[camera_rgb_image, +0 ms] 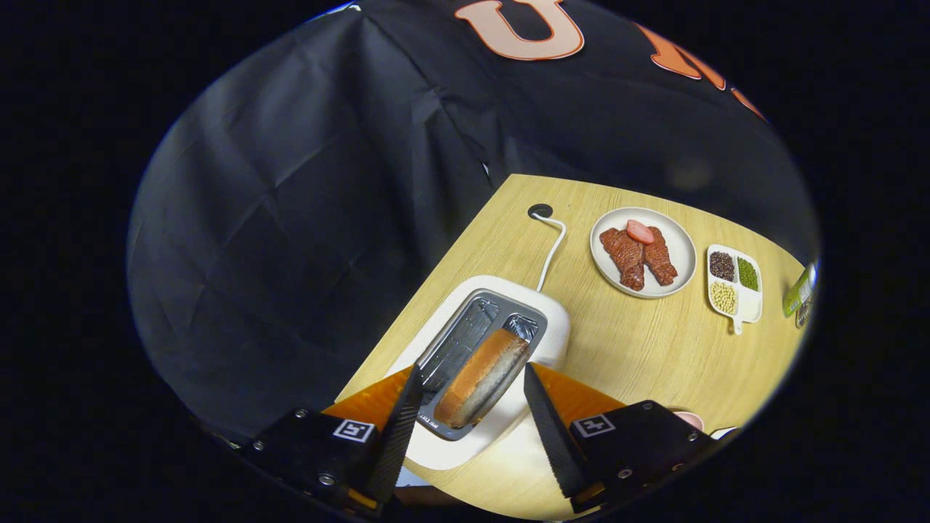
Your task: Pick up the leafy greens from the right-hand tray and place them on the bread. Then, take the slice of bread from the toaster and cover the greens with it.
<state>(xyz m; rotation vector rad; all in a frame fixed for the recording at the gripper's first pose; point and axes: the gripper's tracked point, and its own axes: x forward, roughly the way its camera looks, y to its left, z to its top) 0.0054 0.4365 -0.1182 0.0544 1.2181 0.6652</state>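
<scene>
Bread slice (481, 378) in toaster (488, 341)
Golden crust, pale crumb; stands on edge in right-hand slot of white toaster, protruding above rim, between open gripper (472, 414) fingers, untouched.

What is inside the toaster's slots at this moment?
One slot of the white toaster holds a slice of bread, sticking up between the open gripper fingers. The other slot looks empty. The bread's lower part is hidden inside the slot.

We see the gripper (468, 425) spread wide over the white toaster (552, 327), fingers clear of the bread slice (483, 378) standing in one slot (the other slot is empty), with bare table (639, 349) at two o'clock before the meat plate (679, 247).
</scene>
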